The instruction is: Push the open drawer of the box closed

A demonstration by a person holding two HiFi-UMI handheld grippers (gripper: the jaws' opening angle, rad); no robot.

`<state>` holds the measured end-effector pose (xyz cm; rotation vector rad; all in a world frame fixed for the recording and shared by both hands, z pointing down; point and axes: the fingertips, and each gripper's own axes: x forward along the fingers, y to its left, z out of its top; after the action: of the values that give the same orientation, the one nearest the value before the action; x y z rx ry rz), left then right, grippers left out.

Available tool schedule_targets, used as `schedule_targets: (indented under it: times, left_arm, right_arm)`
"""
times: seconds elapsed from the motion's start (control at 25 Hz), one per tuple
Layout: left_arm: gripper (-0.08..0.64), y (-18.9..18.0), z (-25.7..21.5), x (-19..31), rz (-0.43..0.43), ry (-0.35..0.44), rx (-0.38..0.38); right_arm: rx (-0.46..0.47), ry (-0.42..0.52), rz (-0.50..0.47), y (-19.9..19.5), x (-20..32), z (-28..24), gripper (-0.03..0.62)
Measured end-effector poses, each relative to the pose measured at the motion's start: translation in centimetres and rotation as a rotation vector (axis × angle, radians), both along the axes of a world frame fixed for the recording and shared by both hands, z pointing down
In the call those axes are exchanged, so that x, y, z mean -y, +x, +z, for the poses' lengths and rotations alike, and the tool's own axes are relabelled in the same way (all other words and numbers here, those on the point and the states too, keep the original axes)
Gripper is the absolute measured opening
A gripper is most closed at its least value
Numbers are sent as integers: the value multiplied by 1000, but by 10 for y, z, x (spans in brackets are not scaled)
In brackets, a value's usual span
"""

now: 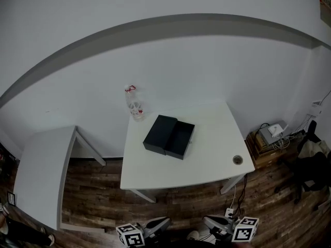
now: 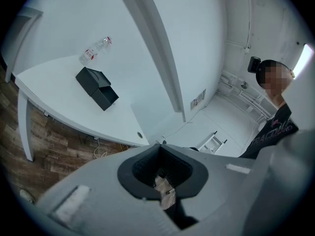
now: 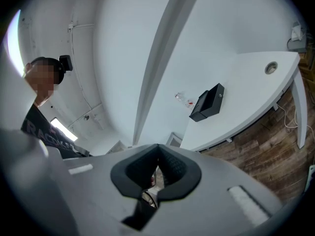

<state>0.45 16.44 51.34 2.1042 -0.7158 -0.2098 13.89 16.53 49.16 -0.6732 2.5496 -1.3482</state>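
A black box [image 1: 159, 133] lies on the white table [image 1: 207, 161], and its drawer [image 1: 180, 138] stands pulled out to the right, showing a dark hollow. The box also shows small and far off in the left gripper view [image 2: 96, 86] and the right gripper view [image 3: 208, 102]. Both grippers hang low at the near edge of the head view, well short of the table. My left gripper [image 1: 161, 223] [image 2: 158, 143] has its jaws together with nothing between them. My right gripper [image 1: 209, 221] [image 3: 157, 145] is likewise shut and empty.
A clear plastic bottle [image 1: 133, 103] lies at the table's far left corner, behind the box. A cable hole [image 1: 237, 159] sits near the table's right front corner. A second white table [image 1: 41, 169] stands at the left. Boxes and cables [image 1: 271, 136] clutter the wooden floor at the right.
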Motion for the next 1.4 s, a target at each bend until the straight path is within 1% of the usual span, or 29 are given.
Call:
schedule_targets:
  times: [0.2,0.28,0.4,0.52,0.64,0.8,1.04,1.12,1.2,1.32,1.36,1.4]
  left_arm:
    - [0,4,-3,5,1,11,16]
    - [0,5,-5,7,12,4,25]
    - [0,3,-3,14,19,1,39]
    - [0,-2,-6,31,15,16,59]
    - [0,-19,-8,57,-5,28,90]
    - [0,-52,-10,108,-53,58,108]
    - [0,-106,-12,202,-115,103,136]
    - [1,-121,-12,234,-131,99,144]
    - [2,-136,-9,267,-153,92,154]
    - [2,-158,2,317,-175,87,197]
    - [10,-164,6,334,-175,82,217]
    - [48,-168,9,349,-170,75,234]
  right_arm:
    - [38,-18,46,16,6,2,5]
    - [51,-26,57,19,7,2,5]
    - [54,-22,83,25,8,0,6]
    - [55,-25,123,34,13,1,6]
    - [58,-29,154,36,18,3,6]
    - [51,-18,225,43,30,1,6]
    - [43,-6,353,46,58,-6,6]
    - [38,-12,379,41,68,-6,6]
    - [30,-19,406,38,78,-7,27]
    - [20,-25,452,36,94,-8,28]
    - [19,-28,468,35,99,-8,28]
    - [18,-31,482,34,103,-8,28]
